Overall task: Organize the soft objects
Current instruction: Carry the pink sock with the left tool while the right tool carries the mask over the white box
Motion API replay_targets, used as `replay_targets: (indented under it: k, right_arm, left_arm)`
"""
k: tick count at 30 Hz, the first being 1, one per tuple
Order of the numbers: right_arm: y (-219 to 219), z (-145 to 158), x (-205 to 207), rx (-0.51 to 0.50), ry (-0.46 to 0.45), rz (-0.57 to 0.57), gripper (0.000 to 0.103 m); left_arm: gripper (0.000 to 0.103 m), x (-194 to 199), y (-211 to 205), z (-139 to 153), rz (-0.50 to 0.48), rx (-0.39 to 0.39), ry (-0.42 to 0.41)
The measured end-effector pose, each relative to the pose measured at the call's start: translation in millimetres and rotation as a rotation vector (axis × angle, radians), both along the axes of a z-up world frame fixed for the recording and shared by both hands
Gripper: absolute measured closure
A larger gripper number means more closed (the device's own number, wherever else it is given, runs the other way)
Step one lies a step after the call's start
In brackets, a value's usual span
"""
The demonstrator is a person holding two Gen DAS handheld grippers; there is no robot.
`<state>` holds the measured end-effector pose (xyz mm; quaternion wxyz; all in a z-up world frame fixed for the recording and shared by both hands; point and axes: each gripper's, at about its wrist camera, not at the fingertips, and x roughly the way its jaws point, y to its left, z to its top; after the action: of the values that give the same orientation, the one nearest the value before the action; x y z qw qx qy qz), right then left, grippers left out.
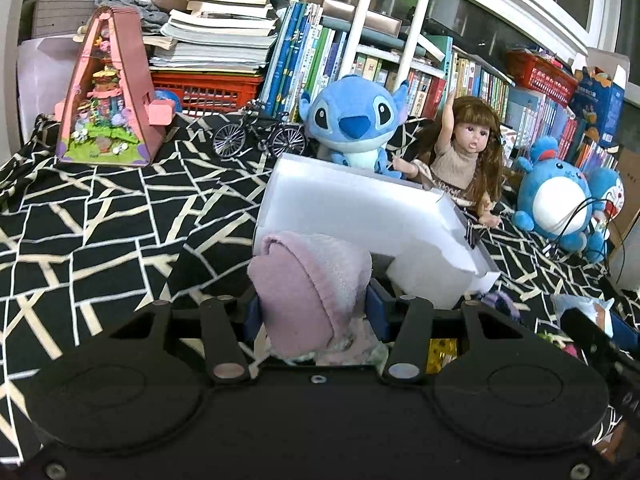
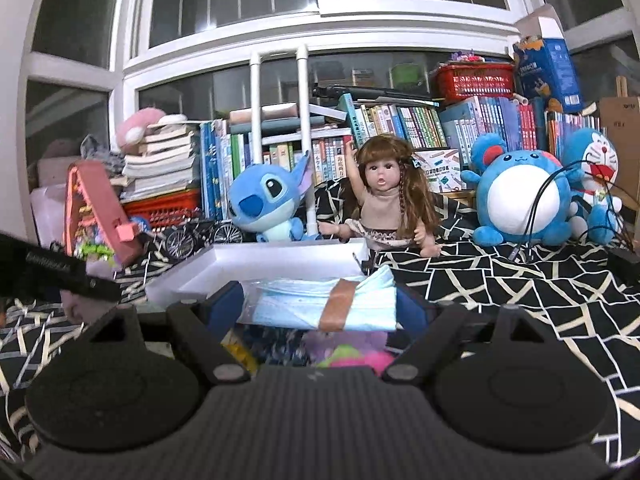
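Pink knitted rolled sock is sitting clenched between the left gripper pads, before the white tray. Pale-blue packaged face masks are spanning the right gripper, whose pads are pressing both ends.

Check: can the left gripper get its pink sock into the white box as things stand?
Probably yes. The left gripper is shut on the pink sock, and the white box lies open-topped directly ahead with nothing between them.
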<state>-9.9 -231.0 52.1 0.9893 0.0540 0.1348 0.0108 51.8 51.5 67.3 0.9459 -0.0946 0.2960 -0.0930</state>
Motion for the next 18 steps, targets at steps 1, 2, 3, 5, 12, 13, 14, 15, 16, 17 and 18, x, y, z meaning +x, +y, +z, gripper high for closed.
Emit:
replay_targets:
  k: [1, 2, 3, 5, 12, 13, 14, 15, 16, 17, 18]
  right_arm:
    - [-3.0, 2.2, 4.5, 0.012, 0.003, 0.001, 0.022]
    - [-6.5, 4.4, 10.0, 0.025, 0.007, 0.004, 0.022]
    - [-8.9, 6.2, 14.7, 0.035, 0.011, 0.006, 0.022]
    - [-12.9, 10.2, 26.1, 0.048, 0.025, 0.014, 0.022]
    - [-15.7, 21.2, 68.3, 0.020, 0.048, 0.050, 0.022]
    - [-15.4, 22.2, 73.4, 0.015, 0.052, 0.054, 0.022]
    - [-16.0, 23.7, 80.0, 0.014, 0.060, 0.064, 0.022]
    - [-16.9, 25.5, 87.2, 0.017, 0.070, 0.076, 0.022]
    - [-18.0, 27.2, 94.0, 0.022, 0.081, 0.086, 0.022]
    - [-19.4, 28.9, 101.0, 0.025, 0.092, 0.096, 0.022]
    - [-20.6, 31.3, 110.0, 0.023, 0.104, 0.111, 0.022]
  left_arm:
    - [0.055, 3.2, 0.0, 1.5, -0.002, -0.001, -0.002]
    - [0.055, 6.3, 0.4, 3.5, -0.002, 0.000, -0.006]
    - [0.055, 10.2, 0.4, 5.8, -0.003, 0.000, -0.012]
    - [0.055, 19.0, 0.2, 10.3, -0.009, -0.003, -0.014]
    - [0.055, 57.4, -6.5, 15.3, -0.022, -0.032, 0.030]
    - [0.055, 63.1, -8.2, 15.1, -0.031, -0.042, 0.040]
    - [0.055, 68.6, -10.2, 15.3, -0.036, -0.052, 0.049]
    - [0.055, 75.8, -11.9, 16.5, -0.044, -0.062, 0.061]
    - [0.055, 81.8, -14.0, 17.3, -0.053, -0.069, 0.066]
    - [0.055, 88.0, -15.9, 18.4, -0.061, -0.075, 0.070]
    - [0.055, 95.8, -18.0, 20.3, -0.068, -0.077, 0.076]
